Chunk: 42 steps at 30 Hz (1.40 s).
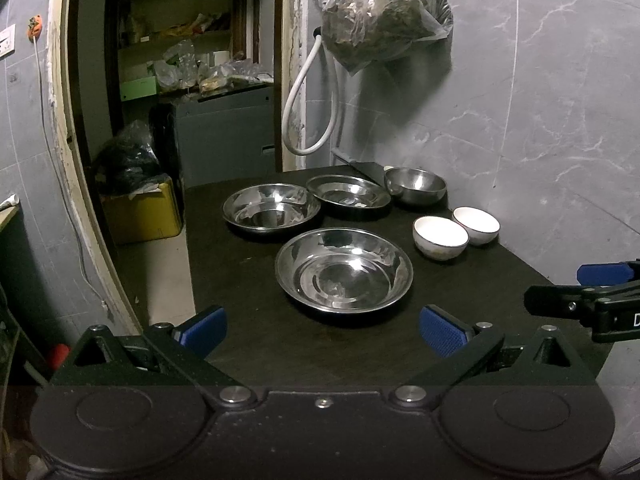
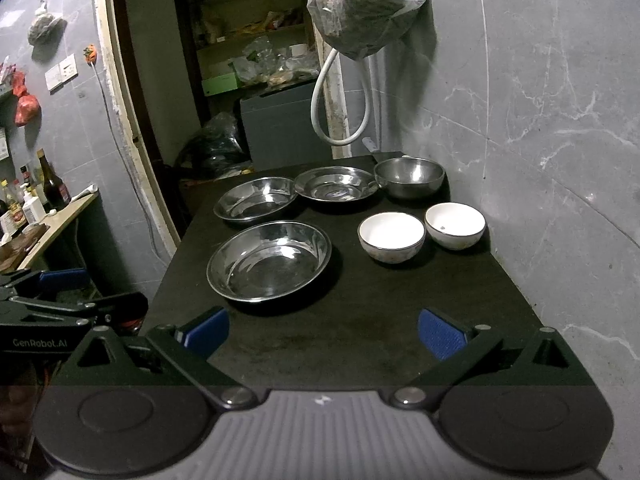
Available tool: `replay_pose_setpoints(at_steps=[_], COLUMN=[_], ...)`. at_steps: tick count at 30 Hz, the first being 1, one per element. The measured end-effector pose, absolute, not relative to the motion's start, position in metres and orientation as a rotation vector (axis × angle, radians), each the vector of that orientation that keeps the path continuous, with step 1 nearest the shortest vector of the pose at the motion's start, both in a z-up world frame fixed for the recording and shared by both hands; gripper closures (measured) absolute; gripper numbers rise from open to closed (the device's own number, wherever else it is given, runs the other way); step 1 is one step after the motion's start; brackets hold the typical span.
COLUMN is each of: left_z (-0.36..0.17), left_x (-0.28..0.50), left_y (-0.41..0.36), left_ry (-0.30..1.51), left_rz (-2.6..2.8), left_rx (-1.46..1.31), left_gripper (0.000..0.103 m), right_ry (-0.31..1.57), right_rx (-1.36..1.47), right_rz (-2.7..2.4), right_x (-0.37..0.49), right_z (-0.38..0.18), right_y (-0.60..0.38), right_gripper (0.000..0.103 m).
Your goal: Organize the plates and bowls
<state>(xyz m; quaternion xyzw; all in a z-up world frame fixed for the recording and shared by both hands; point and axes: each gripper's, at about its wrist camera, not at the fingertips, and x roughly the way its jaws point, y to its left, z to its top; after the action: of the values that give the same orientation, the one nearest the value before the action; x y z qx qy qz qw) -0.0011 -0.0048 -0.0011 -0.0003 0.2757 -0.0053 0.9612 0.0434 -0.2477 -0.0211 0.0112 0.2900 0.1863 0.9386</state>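
Grey marble-patterned wall tiles back a dark table (image 2: 360,320) carrying six vessels, all upright, mouths up, none stacked. Nearest lies a steel plate (image 2: 269,261); behind it, two more steel plates (image 2: 256,199) (image 2: 335,184) sit side by side, the right one's rim touching a steel bowl (image 2: 410,177) at the far corner. Two white bowls (image 2: 391,237) (image 2: 455,225) sit close together by the wall. Left gripper (image 1: 322,330) and right gripper (image 2: 324,332) hover over the near edge, jaws spread wide, holding nothing.
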Motion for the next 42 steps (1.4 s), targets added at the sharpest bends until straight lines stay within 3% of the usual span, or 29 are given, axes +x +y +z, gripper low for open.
replay_pose_setpoints(at_steps=[42], left_z=[-0.025], left_x=[0.006], left_y=[0.007], left_ry=[0.639], left_rz=[0.0], left_rx=[-0.027], left_gripper=[0.001], right_ry=[0.629], right_rx=[0.048], right_rz=[0.344], right_x=[0.044], right_z=[-0.03], right_y=[-0.248], right_gripper=[0.0])
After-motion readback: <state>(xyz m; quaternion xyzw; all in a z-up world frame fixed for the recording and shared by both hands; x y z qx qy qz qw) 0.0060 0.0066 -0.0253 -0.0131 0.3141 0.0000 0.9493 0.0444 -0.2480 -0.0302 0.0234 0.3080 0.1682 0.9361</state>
